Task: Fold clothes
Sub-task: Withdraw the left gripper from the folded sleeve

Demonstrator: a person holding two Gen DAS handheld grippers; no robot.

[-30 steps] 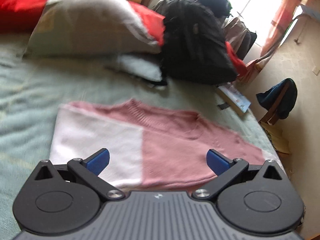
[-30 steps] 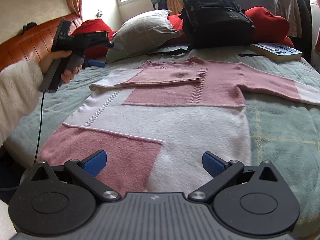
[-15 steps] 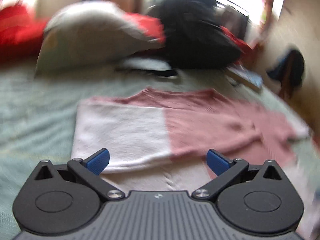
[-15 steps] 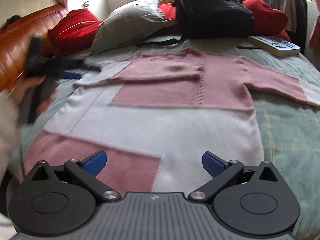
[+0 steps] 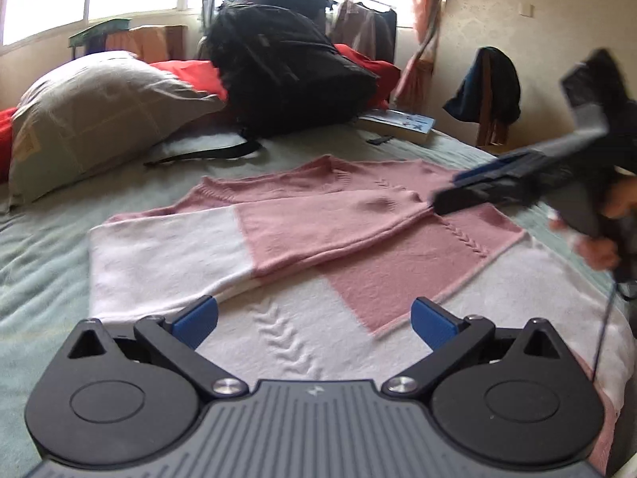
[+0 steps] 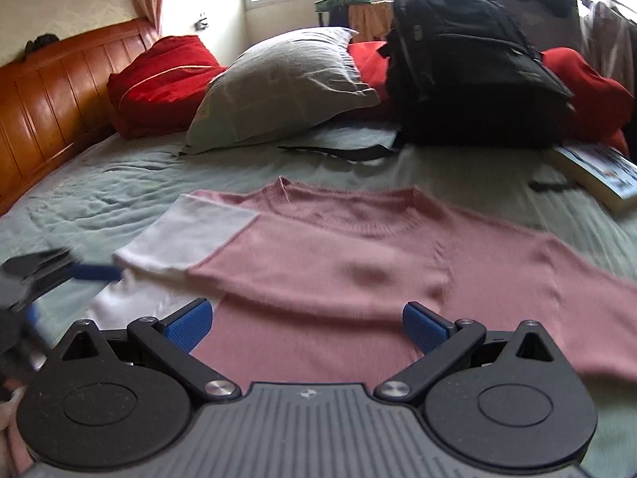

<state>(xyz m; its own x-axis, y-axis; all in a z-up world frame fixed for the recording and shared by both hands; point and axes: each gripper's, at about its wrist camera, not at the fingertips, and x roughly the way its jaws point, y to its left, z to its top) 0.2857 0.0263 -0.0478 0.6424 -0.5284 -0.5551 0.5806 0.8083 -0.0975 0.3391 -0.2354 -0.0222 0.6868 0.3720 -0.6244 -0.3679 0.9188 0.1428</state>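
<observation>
Sweater: one pink-and-white knit sweater (image 5: pixel 326 247) lies flat on the bed (image 5: pixel 43 247), one sleeve (image 5: pixel 239 239) already folded across the chest, the other sleeve (image 6: pixel 589 290) out flat toward the book side.
Left gripper: my left gripper (image 5: pixel 314 316) hovers low over the white lower body of the sweater, jaws spread wide, nothing between them.
Right gripper: my right gripper (image 6: pixel 304 324) hangs above the pink chest, jaws also spread and empty.
Risk, grasp: I judge a pinch here could catch only the top layer, so the folded sleeve would drag loose.
Risk, snag: the cable-knit ridges (image 5: pixel 292 342) may catch a pad and stretch the knit.
Risk, collision: both tools sit close over the same garment; a crossing move could knock them together.
Risk, clutter: a wide swing toward the headboard could brush the backpack strap (image 6: pixel 338 152).
Count: one sweater, two grippers, one grey pillow (image 6: pixel 278 83), one black backpack (image 6: pixel 469 67), one book (image 6: pixel 597 175), red cushions behind, number unclear.
</observation>
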